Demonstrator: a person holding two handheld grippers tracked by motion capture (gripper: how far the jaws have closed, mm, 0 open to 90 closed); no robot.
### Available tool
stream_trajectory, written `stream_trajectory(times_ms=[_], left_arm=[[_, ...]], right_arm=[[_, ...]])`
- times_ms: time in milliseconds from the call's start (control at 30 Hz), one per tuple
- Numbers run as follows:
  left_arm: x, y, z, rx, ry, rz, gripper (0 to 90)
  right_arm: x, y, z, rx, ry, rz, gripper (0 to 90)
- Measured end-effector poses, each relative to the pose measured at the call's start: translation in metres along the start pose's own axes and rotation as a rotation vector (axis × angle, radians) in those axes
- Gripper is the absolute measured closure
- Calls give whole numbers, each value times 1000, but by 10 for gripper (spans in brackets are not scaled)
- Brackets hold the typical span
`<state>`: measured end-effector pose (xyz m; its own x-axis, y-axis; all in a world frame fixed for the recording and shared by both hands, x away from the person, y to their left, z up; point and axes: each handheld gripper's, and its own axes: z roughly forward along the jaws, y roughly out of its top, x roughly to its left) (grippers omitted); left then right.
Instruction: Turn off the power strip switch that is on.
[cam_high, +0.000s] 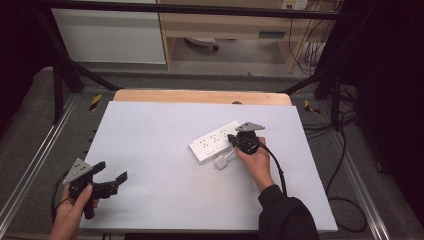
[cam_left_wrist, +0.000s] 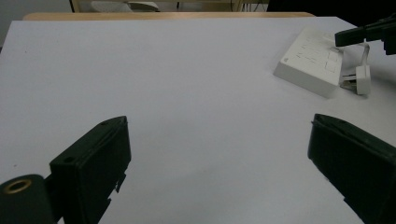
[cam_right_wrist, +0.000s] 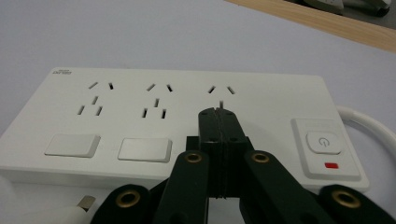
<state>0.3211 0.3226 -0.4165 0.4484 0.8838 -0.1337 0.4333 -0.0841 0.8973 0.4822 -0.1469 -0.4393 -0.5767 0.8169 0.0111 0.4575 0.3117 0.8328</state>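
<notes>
Three socket groups on white power strip (cam_right_wrist: 187, 116), each two-slot pair above three-slot set. Small grey lettering at its top left corner, too tiny to read. Two blank rectangular covers along near edge, power-symbol button (cam_right_wrist: 323, 141) with red mark below at right end. Strip lies right of centre on white table (cam_high: 150, 150), white plug (cam_high: 220, 162) just beside. My right gripper (cam_right_wrist: 217, 112) clenched, tips over third socket group. My left gripper (cam_high: 112, 175) released, jaws wide, near table's left edge.

Power symbol on power strip (cam_right_wrist: 187, 126) button (cam_right_wrist: 323, 141)

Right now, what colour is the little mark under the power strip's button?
Red; the mark shows best in the right gripper view.
</notes>
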Motion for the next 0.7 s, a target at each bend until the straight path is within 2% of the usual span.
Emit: stream_trajectory(times_ms=[700], left_arm=[[0,0,0,1,2,-1,58]], right_arm=[[4,-2,2,-6,8,-4,900]])
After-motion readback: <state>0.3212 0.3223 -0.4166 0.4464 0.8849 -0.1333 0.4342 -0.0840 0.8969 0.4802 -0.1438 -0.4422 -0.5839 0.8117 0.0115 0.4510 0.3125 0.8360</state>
